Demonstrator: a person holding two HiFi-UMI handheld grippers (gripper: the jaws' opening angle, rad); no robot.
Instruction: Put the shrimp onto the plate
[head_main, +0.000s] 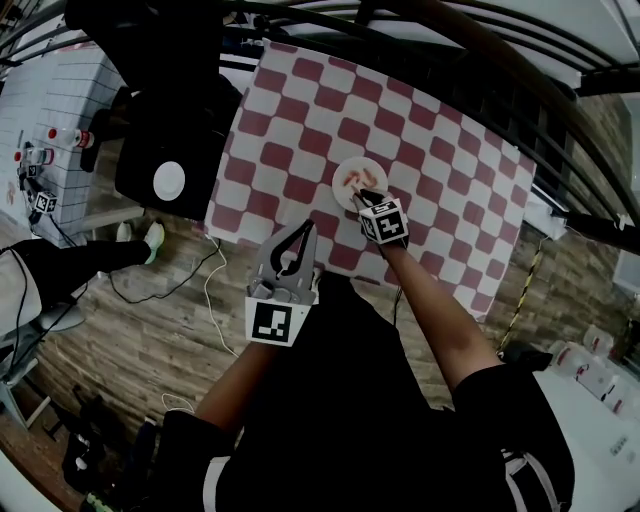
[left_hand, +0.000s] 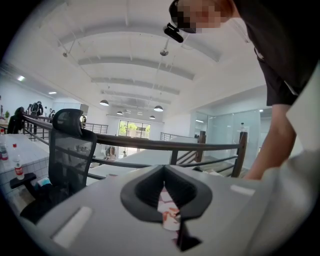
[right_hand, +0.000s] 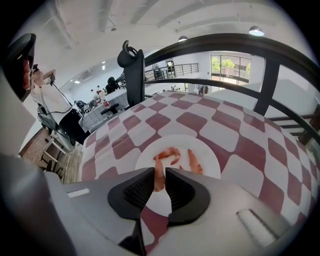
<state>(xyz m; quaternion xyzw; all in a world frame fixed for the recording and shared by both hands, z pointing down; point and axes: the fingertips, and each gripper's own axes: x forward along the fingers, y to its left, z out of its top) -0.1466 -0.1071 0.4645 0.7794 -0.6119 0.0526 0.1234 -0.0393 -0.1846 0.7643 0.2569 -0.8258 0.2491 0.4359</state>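
A white plate (head_main: 345, 188) sits on the red-and-white checked tablecloth (head_main: 300, 110). In the right gripper view two orange shrimps (right_hand: 169, 154) (right_hand: 194, 161) lie on the plate (right_hand: 212, 159). My right gripper (right_hand: 160, 176) is shut on a third shrimp (right_hand: 159, 178), held upright just over the plate's near side. In the head view the right gripper (head_main: 362, 194) reaches over the plate's near rim. My left gripper (head_main: 301, 234) hovers at the table's near edge, left of the plate. Its jaws (left_hand: 168, 210) stand almost together with nothing between them.
A black office chair (head_main: 170, 150) stands off the table's left edge. A dark railing (head_main: 480, 50) runs behind the table. A white table with bottles (head_main: 60, 140) is at far left. Cables (head_main: 205, 285) lie on the wooden floor.
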